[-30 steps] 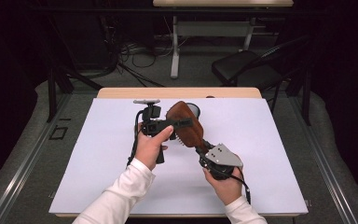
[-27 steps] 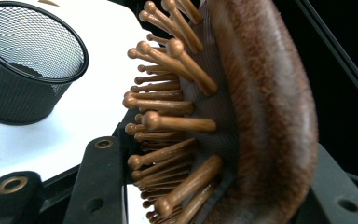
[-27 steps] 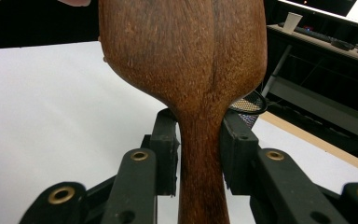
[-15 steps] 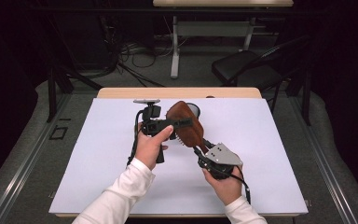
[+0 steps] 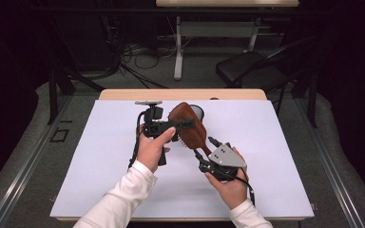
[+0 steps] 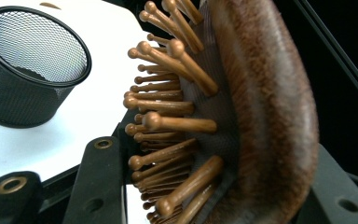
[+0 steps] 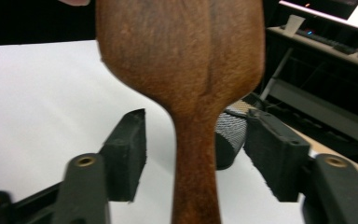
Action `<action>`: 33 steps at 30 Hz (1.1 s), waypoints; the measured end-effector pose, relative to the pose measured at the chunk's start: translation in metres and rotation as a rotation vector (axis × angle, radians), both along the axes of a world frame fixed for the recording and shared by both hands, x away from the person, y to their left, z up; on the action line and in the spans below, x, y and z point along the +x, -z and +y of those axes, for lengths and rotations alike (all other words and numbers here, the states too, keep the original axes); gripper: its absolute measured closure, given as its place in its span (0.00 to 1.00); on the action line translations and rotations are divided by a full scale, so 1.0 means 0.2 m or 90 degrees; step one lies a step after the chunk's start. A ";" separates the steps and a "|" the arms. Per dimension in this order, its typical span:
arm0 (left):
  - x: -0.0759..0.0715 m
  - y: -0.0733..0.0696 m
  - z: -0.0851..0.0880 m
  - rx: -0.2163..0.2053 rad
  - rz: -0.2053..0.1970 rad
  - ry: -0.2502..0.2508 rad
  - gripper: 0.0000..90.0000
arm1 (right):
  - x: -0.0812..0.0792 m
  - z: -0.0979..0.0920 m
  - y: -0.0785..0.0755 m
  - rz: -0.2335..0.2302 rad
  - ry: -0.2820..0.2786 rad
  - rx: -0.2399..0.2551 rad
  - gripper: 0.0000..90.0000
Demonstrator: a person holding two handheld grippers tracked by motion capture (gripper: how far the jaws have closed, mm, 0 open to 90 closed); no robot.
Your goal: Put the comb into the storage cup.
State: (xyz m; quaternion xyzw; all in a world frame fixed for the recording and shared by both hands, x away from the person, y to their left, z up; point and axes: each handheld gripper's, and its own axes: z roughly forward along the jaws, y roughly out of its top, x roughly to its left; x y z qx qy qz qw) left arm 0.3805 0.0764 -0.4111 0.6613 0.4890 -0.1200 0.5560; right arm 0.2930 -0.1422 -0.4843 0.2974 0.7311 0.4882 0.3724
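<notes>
Surface: white table top (image 5: 275,156) on a wooden desk, dark room around it.
Right gripper (image 5: 204,147): nearest the person, jaws apart and just been opening; the handle stands between them, pads clear of it.
Wooden hairbrush (image 5: 188,126): held above the table's middle, bristle pins (image 6: 168,116) facing the left side.
Left gripper (image 5: 183,124): clamped across the brush head.
Mesh cup (image 6: 30,65): black, standing on the table beyond the brush.
Background: chair (image 5: 252,71) and cables on the floor.

Brown wooden hairbrush (image 5: 188,124), held tilted above table
</notes>
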 end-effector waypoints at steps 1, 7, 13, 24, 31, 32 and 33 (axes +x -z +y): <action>0.00 0.00 0.00 0.000 -0.002 -0.001 0.57 | 0.00 0.00 0.00 0.000 -0.003 0.002 0.41; 0.01 0.01 0.01 -0.002 -0.002 -0.003 0.57 | 0.00 0.00 -0.01 0.024 -0.013 0.001 0.39; 0.02 0.01 0.02 -0.003 -0.003 -0.007 0.57 | 0.00 0.01 -0.01 0.029 -0.019 -0.008 0.39; 0.04 0.01 0.03 -0.007 -0.008 -0.017 0.57 | 0.00 -0.01 -0.03 0.024 -0.014 -0.004 0.42; 0.05 0.02 0.04 -0.004 -0.006 -0.023 0.57 | 0.00 -0.02 -0.04 0.040 -0.029 -0.005 0.42; 0.06 0.02 0.05 -0.004 -0.006 -0.025 0.57 | 0.00 -0.01 -0.04 0.040 -0.031 -0.008 0.42; 0.06 0.02 0.05 -0.004 -0.007 -0.028 0.57 | 0.00 -0.01 -0.04 0.036 -0.033 -0.013 0.42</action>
